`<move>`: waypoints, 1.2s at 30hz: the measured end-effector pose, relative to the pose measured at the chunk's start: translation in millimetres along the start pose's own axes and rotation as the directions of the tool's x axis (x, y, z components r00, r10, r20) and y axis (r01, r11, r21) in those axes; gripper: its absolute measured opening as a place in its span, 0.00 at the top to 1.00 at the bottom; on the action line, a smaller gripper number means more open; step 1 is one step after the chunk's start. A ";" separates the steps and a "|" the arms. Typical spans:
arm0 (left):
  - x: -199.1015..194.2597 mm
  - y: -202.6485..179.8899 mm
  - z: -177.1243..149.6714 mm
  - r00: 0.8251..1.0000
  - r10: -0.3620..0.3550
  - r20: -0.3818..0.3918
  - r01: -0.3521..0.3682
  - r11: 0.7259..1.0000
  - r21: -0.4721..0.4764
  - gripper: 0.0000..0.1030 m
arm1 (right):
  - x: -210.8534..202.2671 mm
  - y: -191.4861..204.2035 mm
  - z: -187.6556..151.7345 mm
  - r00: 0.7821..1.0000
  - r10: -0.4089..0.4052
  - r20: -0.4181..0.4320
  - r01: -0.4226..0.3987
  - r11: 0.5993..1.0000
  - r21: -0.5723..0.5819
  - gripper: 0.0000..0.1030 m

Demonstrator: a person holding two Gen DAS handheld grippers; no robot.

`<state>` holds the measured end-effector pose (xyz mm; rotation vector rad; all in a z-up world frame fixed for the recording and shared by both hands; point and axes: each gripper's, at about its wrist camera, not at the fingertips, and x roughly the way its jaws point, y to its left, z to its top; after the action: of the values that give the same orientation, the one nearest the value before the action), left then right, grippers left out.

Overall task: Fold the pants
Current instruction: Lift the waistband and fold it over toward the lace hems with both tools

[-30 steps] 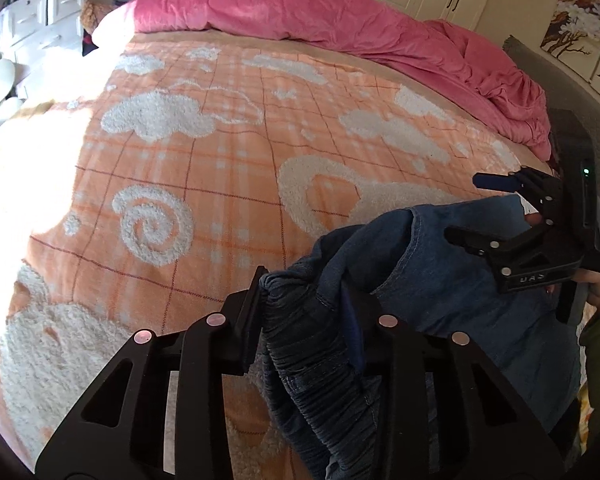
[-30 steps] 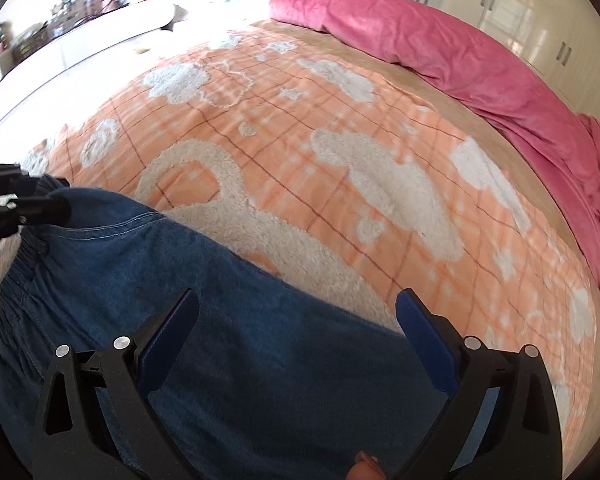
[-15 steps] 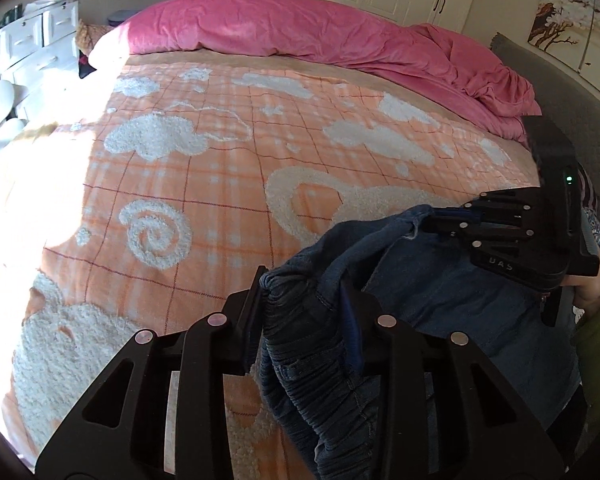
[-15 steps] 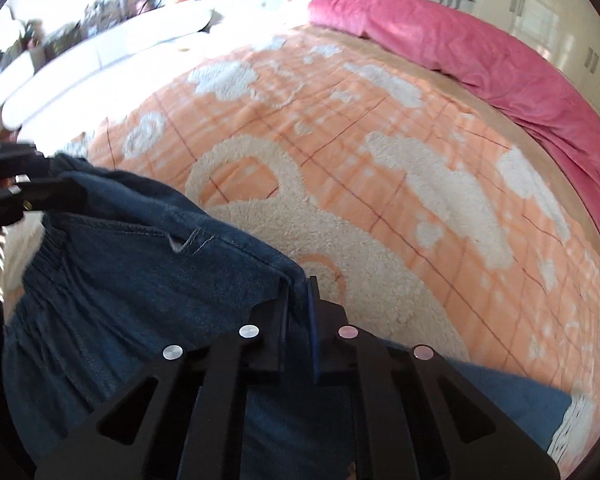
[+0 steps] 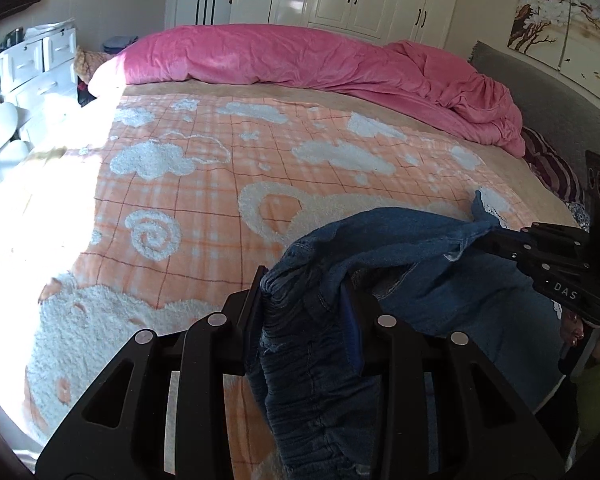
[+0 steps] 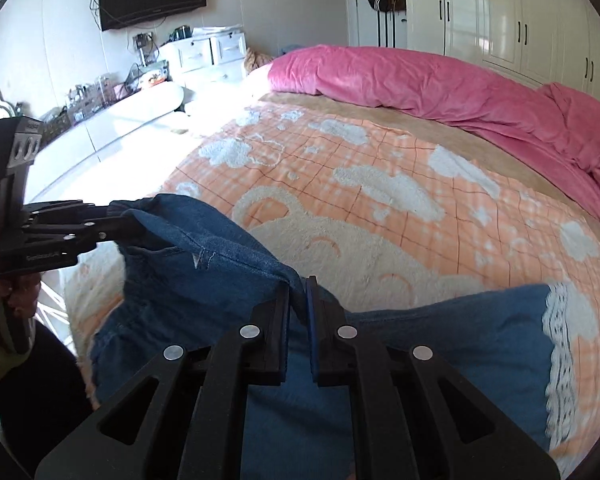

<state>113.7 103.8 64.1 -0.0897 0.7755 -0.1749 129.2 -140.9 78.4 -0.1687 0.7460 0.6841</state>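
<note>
Left gripper [image 5: 304, 300]: clamped on the gathered elastic waistband of the pants [image 5: 432, 276].
Right gripper [image 6: 298, 300]: pinched shut on a seamed edge of the same denim.
Pants: blue denim, lifted and stretched between both grippers, the rest draped over the near edge of the bed.
Blanket [image 6: 380, 184]: orange plaid with white fleecy shapes, beneath the pants.
Duvet [image 5: 300, 60]: pink, bunched along the far side.

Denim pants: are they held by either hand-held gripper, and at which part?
Both hold the denim pants. The left hand-held gripper clamps the gathered elastic waistband; the right hand-held gripper pinches the stitched top edge further along.
</note>
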 end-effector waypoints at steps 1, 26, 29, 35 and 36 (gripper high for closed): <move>-4.9 -3.1 -3.7 1.000 0.000 0.010 0.000 1.000 0.006 0.75 | -7.2 3.0 -6.3 1.000 0.006 0.004 -0.006 1.000 0.007 0.93; -43.1 -5.1 -105.0 0.985 -0.055 -0.165 0.032 0.990 -0.135 0.60 | -58.1 77.7 -132.8 0.995 0.032 -0.096 -0.034 0.999 -0.018 0.92; -55.1 -3.0 -110.4 0.985 -0.060 -0.159 0.034 0.987 -0.157 0.56 | -53.6 81.2 -141.4 0.992 0.049 -0.119 -0.051 0.999 -0.015 0.90; -97.6 -13.6 -100.1 0.998 -0.031 -0.057 0.023 0.990 -0.136 0.56 | -48.2 88.0 -149.5 0.988 0.045 -0.144 -0.050 0.998 -0.032 0.90; -102.4 -19.8 -94.6 0.999 -0.035 -0.036 0.030 0.992 -0.122 0.56 | -46.7 87.0 -150.0 0.987 0.046 -0.152 -0.051 0.998 -0.027 0.90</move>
<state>-27.0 102.2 70.2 -0.2146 0.8226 -0.1605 -35.6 -153.7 8.2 -0.2326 0.8875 0.7348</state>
